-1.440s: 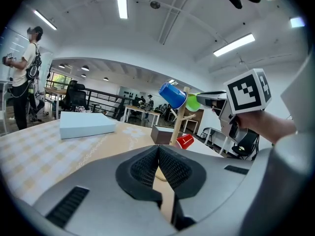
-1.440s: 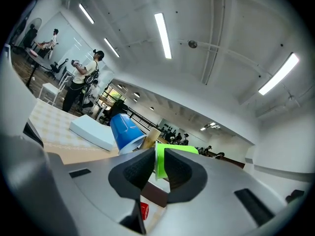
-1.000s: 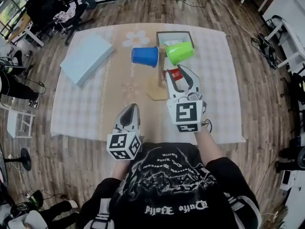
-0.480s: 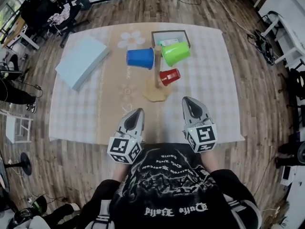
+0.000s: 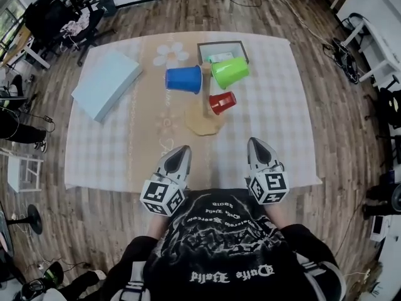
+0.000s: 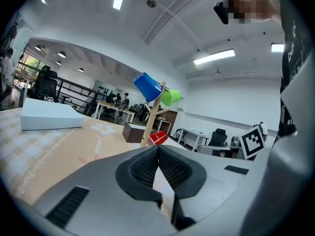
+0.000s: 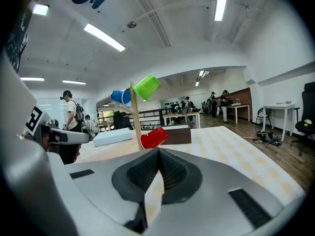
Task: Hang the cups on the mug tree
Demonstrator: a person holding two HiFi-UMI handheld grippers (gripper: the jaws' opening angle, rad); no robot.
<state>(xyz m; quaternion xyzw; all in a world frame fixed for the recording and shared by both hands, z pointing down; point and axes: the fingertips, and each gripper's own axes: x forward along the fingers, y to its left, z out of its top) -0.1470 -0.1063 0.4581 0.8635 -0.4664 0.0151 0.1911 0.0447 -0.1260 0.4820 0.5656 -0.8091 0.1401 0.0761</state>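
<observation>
Hanging on the wooden mug tree (image 5: 202, 123): blue cup (image 5: 183, 79), green cup (image 5: 229, 71), red cup (image 5: 222, 102); left tongs (image 5: 182, 149), right tongs (image 5: 255, 142) closed, empty.

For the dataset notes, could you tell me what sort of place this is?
Likely an open-plan office or lab: desks, office chairs and ceiling strip lights show beyond the work table.

A blue cup (image 5: 183, 79), a green cup (image 5: 229, 71) and a lower red cup (image 5: 222, 102) hang tilted on the wooden mug tree (image 5: 203, 123), well ahead of both jaws.
</observation>
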